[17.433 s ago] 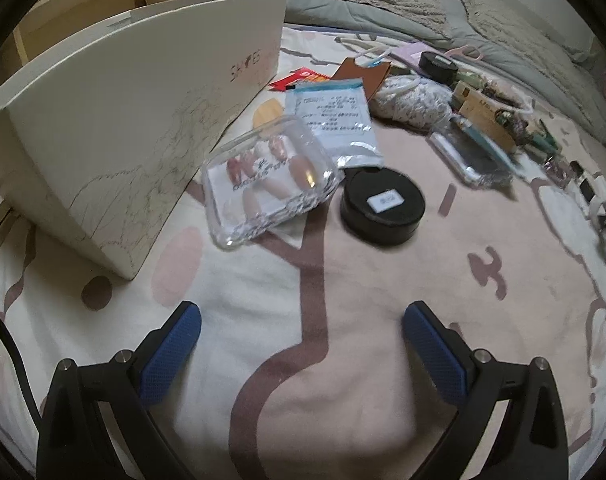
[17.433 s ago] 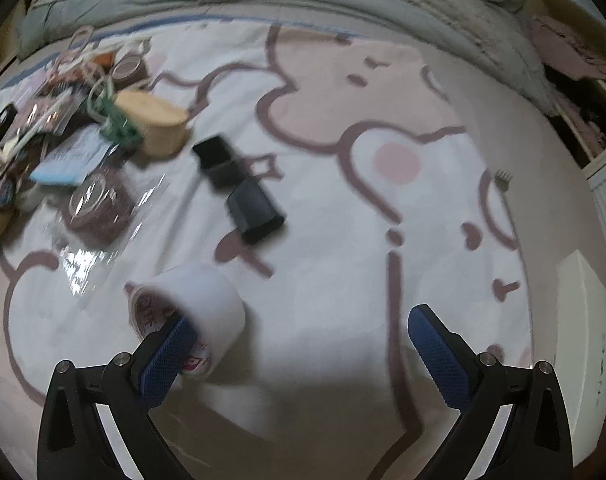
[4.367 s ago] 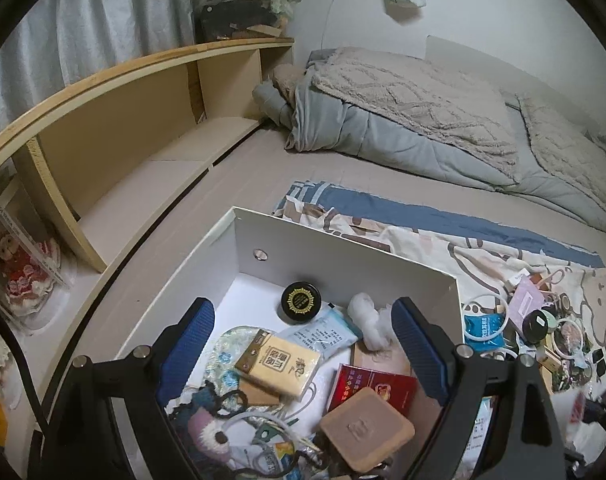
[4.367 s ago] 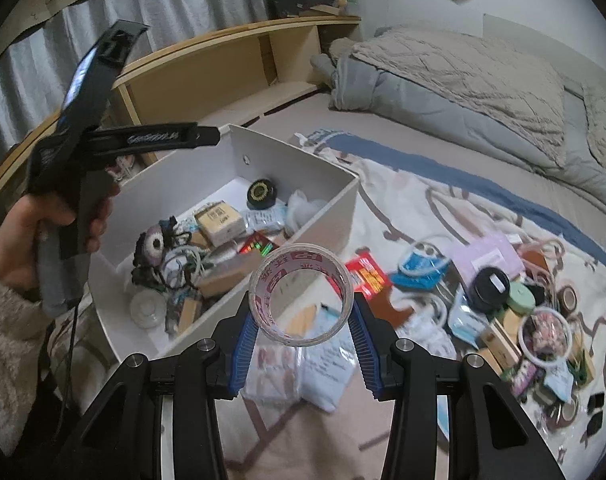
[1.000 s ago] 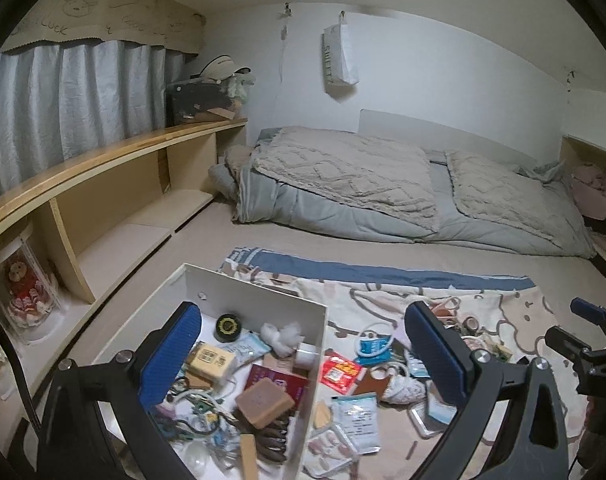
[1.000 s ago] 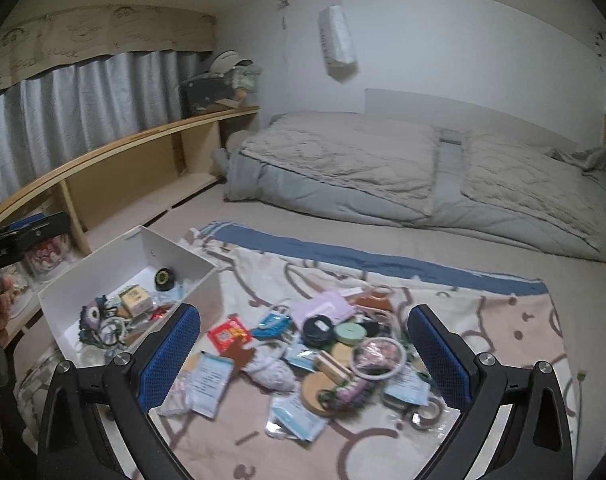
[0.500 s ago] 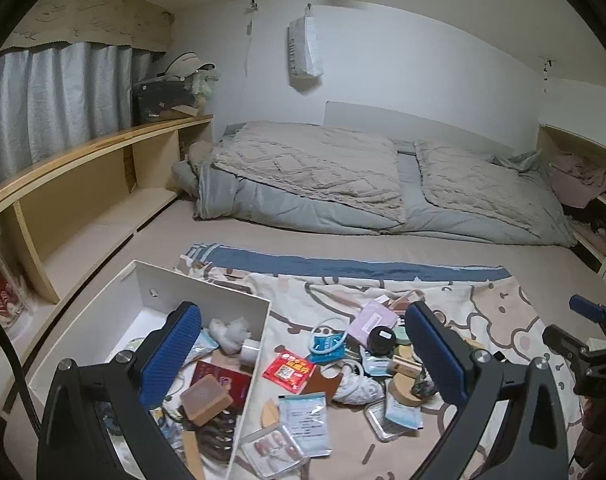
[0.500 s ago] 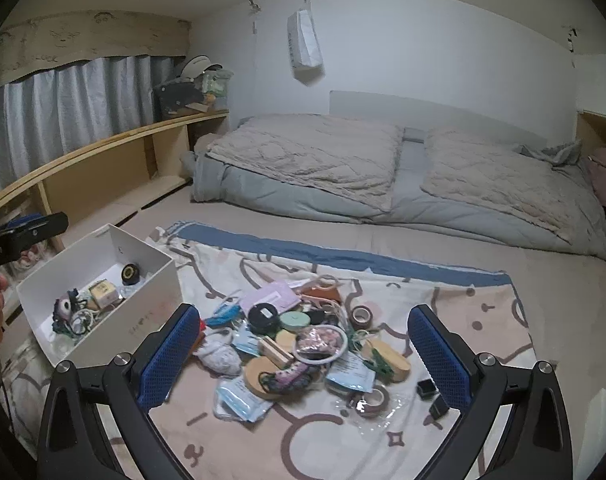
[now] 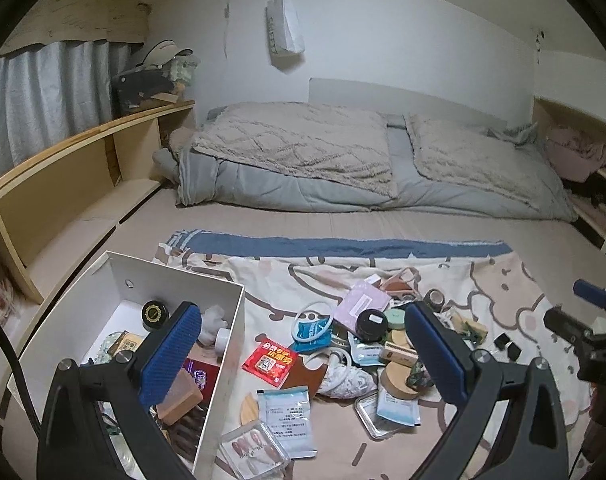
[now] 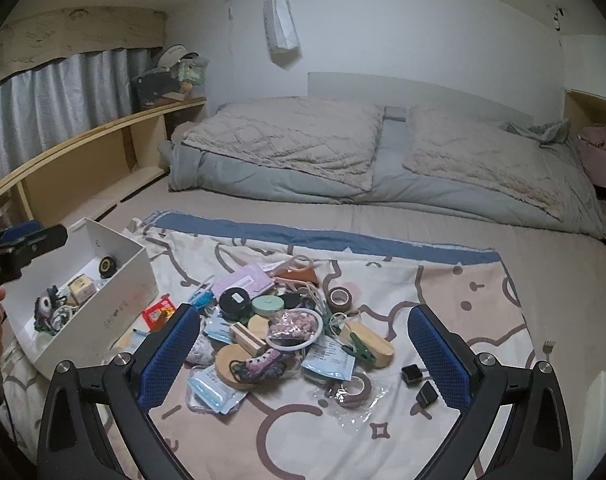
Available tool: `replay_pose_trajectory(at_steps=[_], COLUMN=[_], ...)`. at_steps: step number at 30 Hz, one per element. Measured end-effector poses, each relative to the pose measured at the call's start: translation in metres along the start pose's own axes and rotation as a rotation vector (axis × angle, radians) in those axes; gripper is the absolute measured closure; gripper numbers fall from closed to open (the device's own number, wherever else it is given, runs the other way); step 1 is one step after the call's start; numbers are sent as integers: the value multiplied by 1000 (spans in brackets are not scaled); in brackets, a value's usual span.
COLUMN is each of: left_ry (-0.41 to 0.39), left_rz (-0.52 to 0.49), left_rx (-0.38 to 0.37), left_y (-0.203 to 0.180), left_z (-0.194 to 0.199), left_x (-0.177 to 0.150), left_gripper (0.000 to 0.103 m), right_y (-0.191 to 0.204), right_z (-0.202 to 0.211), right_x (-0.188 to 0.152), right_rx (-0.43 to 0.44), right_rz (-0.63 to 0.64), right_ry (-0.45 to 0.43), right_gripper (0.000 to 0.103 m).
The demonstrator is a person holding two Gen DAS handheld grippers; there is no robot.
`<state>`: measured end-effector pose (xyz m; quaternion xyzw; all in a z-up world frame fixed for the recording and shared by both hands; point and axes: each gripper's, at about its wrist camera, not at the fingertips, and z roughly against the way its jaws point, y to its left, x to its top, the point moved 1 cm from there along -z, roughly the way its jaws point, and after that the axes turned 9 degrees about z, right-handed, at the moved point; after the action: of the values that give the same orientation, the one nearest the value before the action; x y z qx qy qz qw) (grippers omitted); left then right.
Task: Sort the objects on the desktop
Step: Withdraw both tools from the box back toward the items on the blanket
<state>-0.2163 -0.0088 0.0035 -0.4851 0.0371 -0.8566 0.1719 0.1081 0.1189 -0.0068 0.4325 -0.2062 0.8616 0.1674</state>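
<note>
You've dropped the tape in the box [image 10: 119, 276] and pulled back; left gripper [image 9: 303, 356] and right gripper [image 10: 305, 350] both released, empty. Pile [image 10: 279, 328] remains — pick next.

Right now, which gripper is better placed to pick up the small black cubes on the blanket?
Probably the right gripper: open and empty, with the two small black cubes just ahead by its right finger. The left gripper, also open, faces the white box.
</note>
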Motion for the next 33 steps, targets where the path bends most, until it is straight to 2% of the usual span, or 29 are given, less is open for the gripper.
replay_pose_trajectory(at_steps=[12,26,33], left_ry=[71,126,148], left_rz=[-16,-62,-61], left_rx=[8,-33,-51], left_y=[-4,-5,-1], left_z=[-35,-50,-57], left_x=[-11,-20,-21], left_gripper=[1,1,1], right_y=[5,-15,-20], right_z=[-63,-149,-186], right_x=[-2,-19,-15], right_rx=[-36,-102,-155], right_rz=[0,-155,-119], right_ry=[114,318,365], right_gripper=[0,0,0])
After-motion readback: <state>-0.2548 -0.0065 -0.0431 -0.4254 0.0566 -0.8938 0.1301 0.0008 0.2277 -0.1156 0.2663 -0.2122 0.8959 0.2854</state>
